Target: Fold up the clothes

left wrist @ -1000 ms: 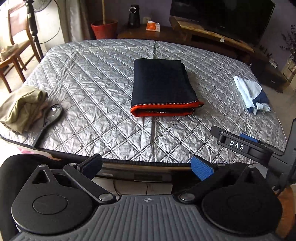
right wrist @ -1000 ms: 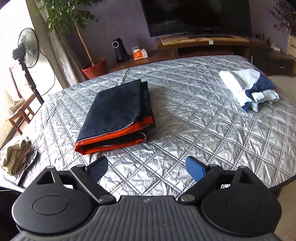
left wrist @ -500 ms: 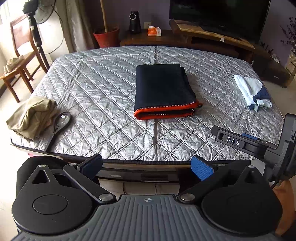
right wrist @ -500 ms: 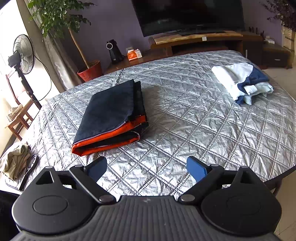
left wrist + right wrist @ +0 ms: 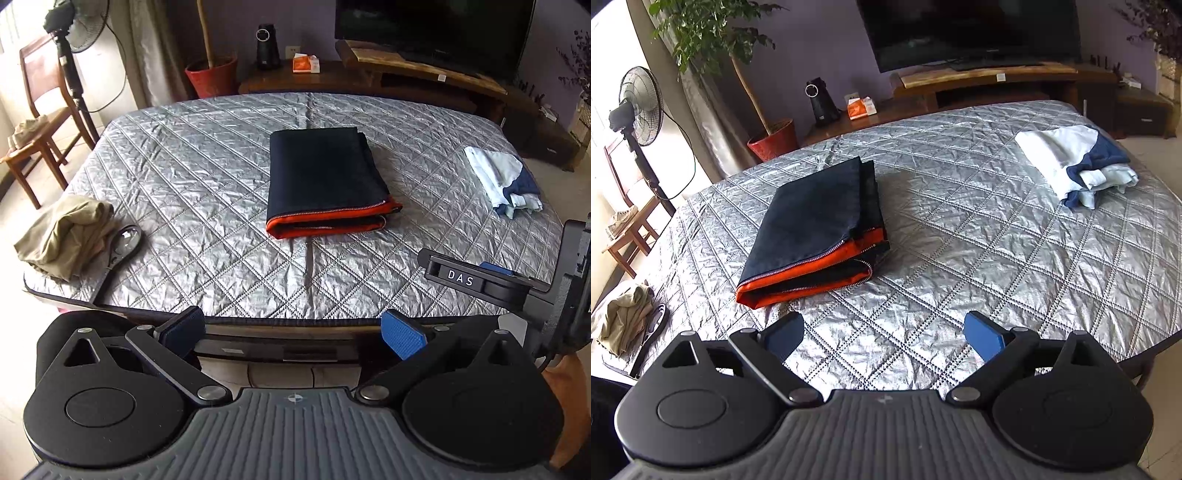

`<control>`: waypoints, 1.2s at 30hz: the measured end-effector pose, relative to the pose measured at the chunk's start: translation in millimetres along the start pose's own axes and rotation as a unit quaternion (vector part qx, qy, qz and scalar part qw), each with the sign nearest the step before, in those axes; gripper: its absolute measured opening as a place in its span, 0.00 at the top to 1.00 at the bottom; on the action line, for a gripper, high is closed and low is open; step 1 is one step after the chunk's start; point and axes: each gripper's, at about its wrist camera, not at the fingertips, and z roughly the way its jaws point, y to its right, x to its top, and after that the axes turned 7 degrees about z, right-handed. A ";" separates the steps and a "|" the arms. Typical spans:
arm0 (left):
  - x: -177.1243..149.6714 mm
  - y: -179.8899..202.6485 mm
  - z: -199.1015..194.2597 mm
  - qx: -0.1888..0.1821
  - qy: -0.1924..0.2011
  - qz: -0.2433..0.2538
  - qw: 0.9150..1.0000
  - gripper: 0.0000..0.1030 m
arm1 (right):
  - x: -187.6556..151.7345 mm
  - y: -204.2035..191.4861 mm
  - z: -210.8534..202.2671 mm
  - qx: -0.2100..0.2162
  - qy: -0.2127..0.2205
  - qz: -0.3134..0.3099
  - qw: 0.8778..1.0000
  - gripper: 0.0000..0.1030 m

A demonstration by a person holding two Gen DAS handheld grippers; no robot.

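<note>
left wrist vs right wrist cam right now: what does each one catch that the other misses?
Left wrist only: the right gripper seen from the side, with its DAS label, and the table's near edge with floor below it.

Right wrist only: the leafy top of the potted plant and the fan head in full.

Both: the folded dark jacket with orange lining mid-table on the silver quilted cover, the white and blue garment at the right, the khaki garment at the left corner, the TV, and each gripper's own open jaws with nothing between them.
</note>
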 end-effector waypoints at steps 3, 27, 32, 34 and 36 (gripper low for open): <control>-0.6 0.3 0.0 0.005 0.001 0.001 1.000 0.00 | -0.2 -0.8 0.4 0.000 -0.001 -0.002 1.000 0.10; -1.2 1.7 0.2 0.009 0.002 0.005 1.000 0.00 | -0.4 -4.8 0.7 -0.002 -0.003 -0.008 1.000 0.10; -1.4 2.5 0.4 0.011 0.002 0.007 1.000 0.00 | -0.7 -5.1 0.7 -0.002 -0.004 -0.010 1.000 0.09; -1.6 2.9 0.4 0.012 0.003 0.008 1.000 0.00 | -0.8 -5.4 0.9 -0.003 -0.005 -0.011 1.000 0.09; -1.3 3.0 0.7 0.013 0.004 0.010 1.000 0.00 | -0.8 -5.2 1.0 -0.003 -0.005 -0.012 1.000 0.09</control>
